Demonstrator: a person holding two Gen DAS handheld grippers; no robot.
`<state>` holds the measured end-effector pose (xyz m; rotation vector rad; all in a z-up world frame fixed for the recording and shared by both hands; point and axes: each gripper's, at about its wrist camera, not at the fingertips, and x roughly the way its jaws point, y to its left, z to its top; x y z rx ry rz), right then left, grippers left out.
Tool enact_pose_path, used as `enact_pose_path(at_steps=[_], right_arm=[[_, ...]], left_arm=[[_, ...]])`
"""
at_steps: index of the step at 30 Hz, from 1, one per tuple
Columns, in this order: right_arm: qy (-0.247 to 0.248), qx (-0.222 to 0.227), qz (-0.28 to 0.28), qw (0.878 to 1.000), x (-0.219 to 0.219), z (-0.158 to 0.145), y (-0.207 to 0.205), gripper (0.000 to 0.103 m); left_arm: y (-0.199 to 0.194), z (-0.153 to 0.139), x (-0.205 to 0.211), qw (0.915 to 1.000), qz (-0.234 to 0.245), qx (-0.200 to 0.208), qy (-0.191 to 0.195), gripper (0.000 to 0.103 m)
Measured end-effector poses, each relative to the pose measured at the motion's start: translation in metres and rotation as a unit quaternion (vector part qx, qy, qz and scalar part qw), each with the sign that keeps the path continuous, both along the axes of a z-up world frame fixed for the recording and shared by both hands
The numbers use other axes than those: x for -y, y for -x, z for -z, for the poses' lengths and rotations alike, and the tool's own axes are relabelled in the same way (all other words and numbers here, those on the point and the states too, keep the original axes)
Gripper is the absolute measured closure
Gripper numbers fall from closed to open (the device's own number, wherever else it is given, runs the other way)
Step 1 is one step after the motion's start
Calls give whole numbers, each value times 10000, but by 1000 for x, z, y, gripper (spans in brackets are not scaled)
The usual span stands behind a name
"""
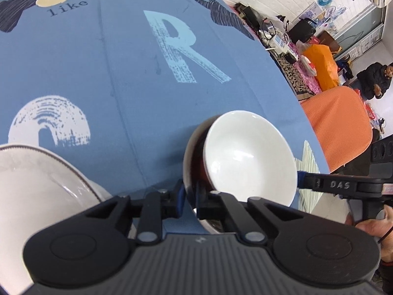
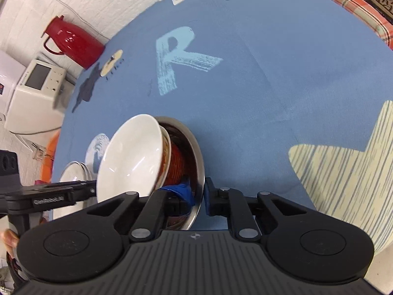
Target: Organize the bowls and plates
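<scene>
The step in hand was judged to be the transfer of a nested bowl set, carried tilted above the blue printed tablecloth [image 1: 103, 73]. The set comprised a white glazed ceramic bowl [image 1: 248, 157] seated in a red-brown ribbed bowl [image 2: 175, 164], which sat in turn inside a stainless-steel bowl [image 2: 196, 152]. Taking the large pale letter R [image 1: 181, 49] as landmark, the set hung on the near side of it, toward the cameras. The left gripper [image 1: 190, 198] was nearly closed, its fingers clamping the steel rim. The right gripper [image 2: 197, 194] was likewise narrowed onto the opposite side of that rim, one blue pad inside and one outside. A white plate with a dark rim line [image 1: 36, 179] lay near and to the left of the R. The next move would call for levelling the set before lowering it, since the white bowl appeared loose and could slide out.
</scene>
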<state>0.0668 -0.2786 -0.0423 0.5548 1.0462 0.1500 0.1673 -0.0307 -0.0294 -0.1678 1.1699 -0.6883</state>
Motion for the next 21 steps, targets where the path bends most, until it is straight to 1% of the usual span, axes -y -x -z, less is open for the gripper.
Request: enact_pose_path(at_steps=[2,4,5,7,10,12,14,16,17,19,20,21], right_arm=[[-3,20,-54,10000,0,0,-2,103],[33,-131,-236,9996,-2,9,-4,103],[-20,-118,-157,9998,-2,12,-2,103],[84,-52,-204,9997,-4,13,-4,103],[-22,-49,-112,9999,-1,15,-4,103],[-1,-98,-81,9999,-2,13,-5,98],[224,-15,-157,9996,-7,10,-6,97],[528,67,-346,9980,-13,7,-7,95],[569,46,-354,9977,-13,6,-8,95],[520,37,-352,9980,-11,7,-9,100],[465,80,-355,9983,-10,8,-8,103],[380,103,-302,9988,-10,9,-7,103]], left_arm=[[-2,-1,-3,9999,-77,13,67,103],[-4,-3,-5,9999,-87,77,116,103],[-4,-3,-4,9999,-58,103,118,103],[-3,-7,-4,9997,6,207,124,103],[-2,-9,0,9996,-3,281,7,103],[-4,-5,2,9994,-2,309,-145,103],[-6,-1,1,9995,-81,273,-163,103],[-7,0,-3,9997,-99,205,-58,103],[-8,1,-4,9997,-105,197,-32,103],[-6,1,-5,9997,-110,210,-10,103],[-5,1,-5,9997,-106,225,-25,103],[-4,0,-4,9997,-100,233,-34,103]])
